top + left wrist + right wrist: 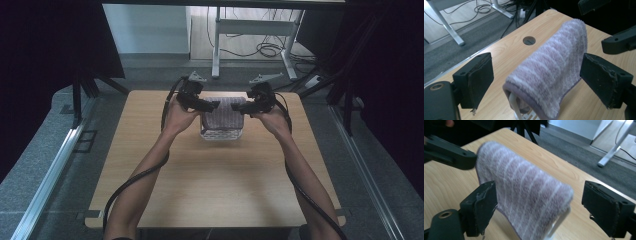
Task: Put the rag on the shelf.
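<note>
A purple-and-white striped towel [222, 114] lies draped over a white perforated rack [221, 134] at the far middle of the wooden table [210, 190]. My left gripper [214, 105] is at the towel's left end and my right gripper [235, 107] at its right end, pointing at each other. In the left gripper view the towel [551, 72] sits between the wide-apart jaws of my left gripper [539, 75], with neither pad pressing it. My right gripper [544, 205] stands the same way around the towel [524, 187], open, pads clear of the cloth.
A round cable hole [529, 40] sits in the tabletop near its far edge. Behind the table stand white desk legs [216, 45] with loose cables on the floor. Dark curtains and metal rails [47, 175] flank the table.
</note>
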The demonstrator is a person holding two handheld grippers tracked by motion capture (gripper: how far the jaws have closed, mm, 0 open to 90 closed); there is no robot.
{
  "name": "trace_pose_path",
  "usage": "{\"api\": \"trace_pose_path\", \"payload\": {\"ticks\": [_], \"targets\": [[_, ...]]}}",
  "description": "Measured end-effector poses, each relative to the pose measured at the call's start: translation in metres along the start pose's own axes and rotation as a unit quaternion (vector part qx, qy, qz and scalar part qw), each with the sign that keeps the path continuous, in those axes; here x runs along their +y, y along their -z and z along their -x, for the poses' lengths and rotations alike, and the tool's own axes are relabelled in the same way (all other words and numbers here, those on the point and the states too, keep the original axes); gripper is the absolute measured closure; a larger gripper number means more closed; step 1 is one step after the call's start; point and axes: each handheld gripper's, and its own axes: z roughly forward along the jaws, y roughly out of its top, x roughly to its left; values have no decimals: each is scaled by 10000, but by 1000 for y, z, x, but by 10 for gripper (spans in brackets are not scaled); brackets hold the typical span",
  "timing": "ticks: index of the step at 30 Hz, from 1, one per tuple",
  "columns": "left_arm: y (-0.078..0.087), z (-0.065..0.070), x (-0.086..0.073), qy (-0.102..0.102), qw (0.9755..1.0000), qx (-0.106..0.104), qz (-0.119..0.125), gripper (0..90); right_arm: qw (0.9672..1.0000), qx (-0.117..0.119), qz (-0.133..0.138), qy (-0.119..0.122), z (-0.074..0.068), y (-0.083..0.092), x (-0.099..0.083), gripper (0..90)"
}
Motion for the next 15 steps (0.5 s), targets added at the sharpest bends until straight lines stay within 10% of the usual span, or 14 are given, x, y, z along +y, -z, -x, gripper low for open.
{"api": "trace_pose_path", "payload": {"ticks": [15], "targets": [[26,24,-32,-186,9998,-32,111,114,9998,106,-43,135,-20,19,-32,9]]}}
